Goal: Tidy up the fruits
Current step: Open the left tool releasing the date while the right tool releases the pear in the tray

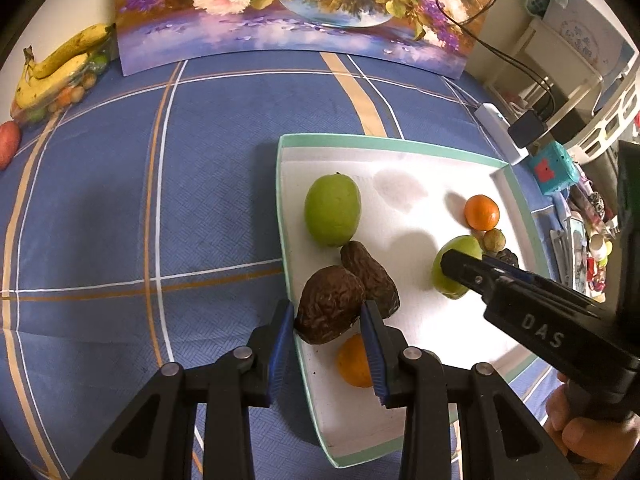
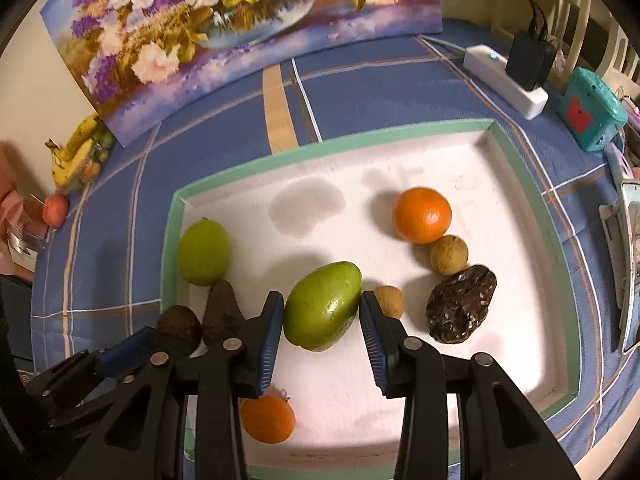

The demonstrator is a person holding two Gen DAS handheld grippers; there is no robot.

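A white tray with a green rim (image 1: 384,142) (image 2: 320,148) lies on the blue checked cloth. My left gripper (image 1: 328,320) is shut on a wrinkled dark brown fruit (image 1: 330,310) at the tray's left edge; a second brown fruit (image 1: 370,276) lies right behind it. A round green fruit (image 1: 332,210) (image 2: 204,252) lies further back. My right gripper (image 2: 322,312) stands open around an oval green fruit (image 2: 324,306), pads close to its sides. Two oranges (image 2: 422,214) (image 2: 268,418), two small tan fruits (image 2: 449,255) (image 2: 390,300) and a dark wrinkled fruit (image 2: 460,304) also lie in the tray.
A flower painting (image 1: 288,12) leans at the back. Bananas on a bag of small fruits (image 1: 60,68) and a red fruit (image 1: 8,142) lie far left. A white power strip with a black plug (image 2: 508,80) and a teal toy (image 2: 592,116) sit at the right.
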